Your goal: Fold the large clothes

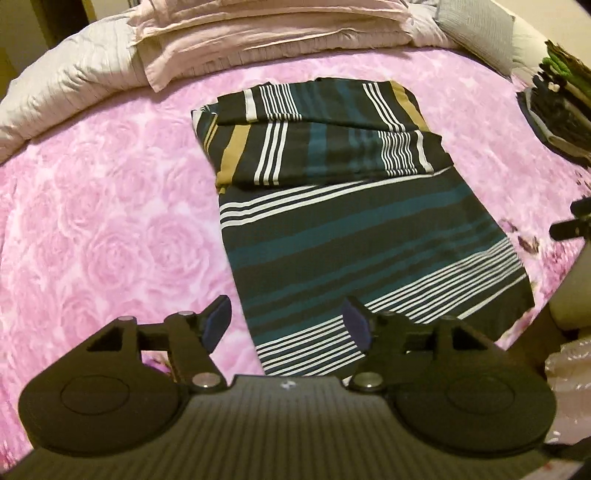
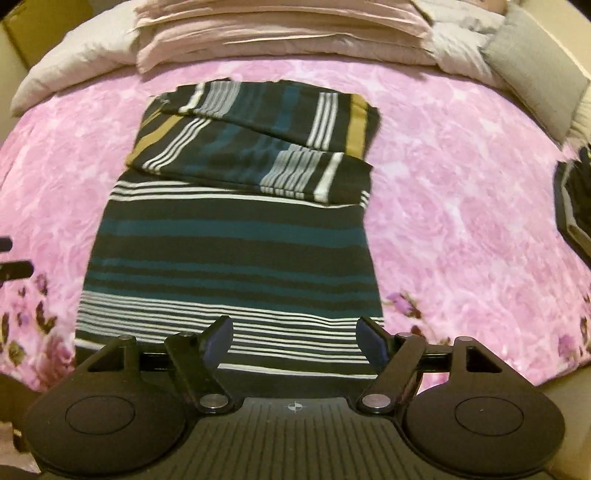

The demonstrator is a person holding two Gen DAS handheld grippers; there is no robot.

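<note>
A dark striped garment (image 1: 351,229) with teal, white and tan bands lies flat on the pink rose bedspread (image 1: 110,192). Its sleeves are folded across the far end. My left gripper (image 1: 286,317) hovers open over the garment's near left corner, with nothing between its fingers. In the right wrist view the same garment (image 2: 229,243) stretches away from me, and my right gripper (image 2: 295,336) stands open above its near hem, holding nothing. At the right edge of the left wrist view, a black part of the right gripper (image 1: 572,221) shows.
Folded pale pink bedding (image 1: 273,33) and a grey quilt (image 1: 62,88) are piled at the head of the bed. A stack of dark folded clothes (image 1: 557,114) sits at the bed's right side. A grey pillow (image 2: 535,70) lies at the far right.
</note>
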